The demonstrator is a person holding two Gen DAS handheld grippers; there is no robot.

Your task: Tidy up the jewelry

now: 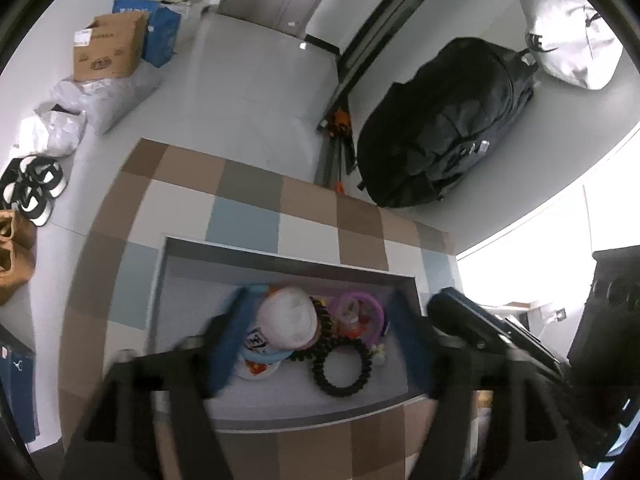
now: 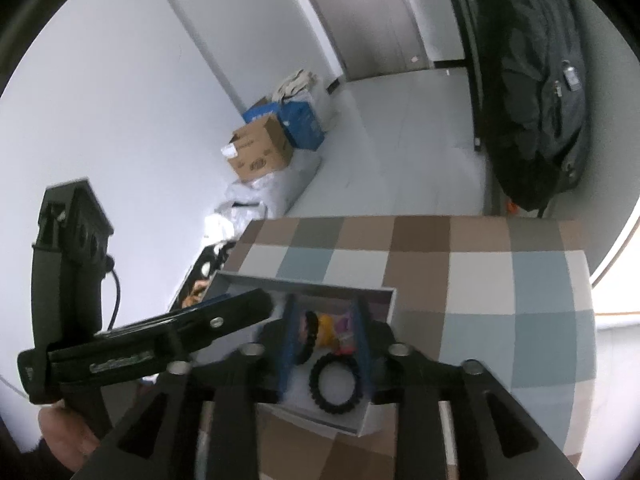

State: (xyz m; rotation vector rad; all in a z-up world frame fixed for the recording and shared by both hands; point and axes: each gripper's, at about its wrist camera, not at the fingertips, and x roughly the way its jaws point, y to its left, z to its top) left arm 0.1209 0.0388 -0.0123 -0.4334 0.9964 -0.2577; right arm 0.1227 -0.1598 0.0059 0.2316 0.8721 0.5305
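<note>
Cool, soft daylight fills both views, entering from a blown-out white window (image 1: 520, 232) at the right. Fisheye distortion bends the brown, white and blue checked tabletop (image 2: 480, 280); black vignette rings the corners. Motion blur smears the near foreground.

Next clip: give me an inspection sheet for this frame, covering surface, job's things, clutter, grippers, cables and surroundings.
Surface: checkered tablecloth in brown, white and blue squares.
Job's things: shallow grey box holding a black spiral hair tie, a pink ring, a white round piece and small colourful bits.
Clutter: nothing seen on the cloth itself.
Grippers: left gripper and right gripper both over the box, jaws open, gripping nothing.
Cables: black cable by the left gripper.
Surroundings: cardboard box, black backpack, sandals on the floor.
</note>
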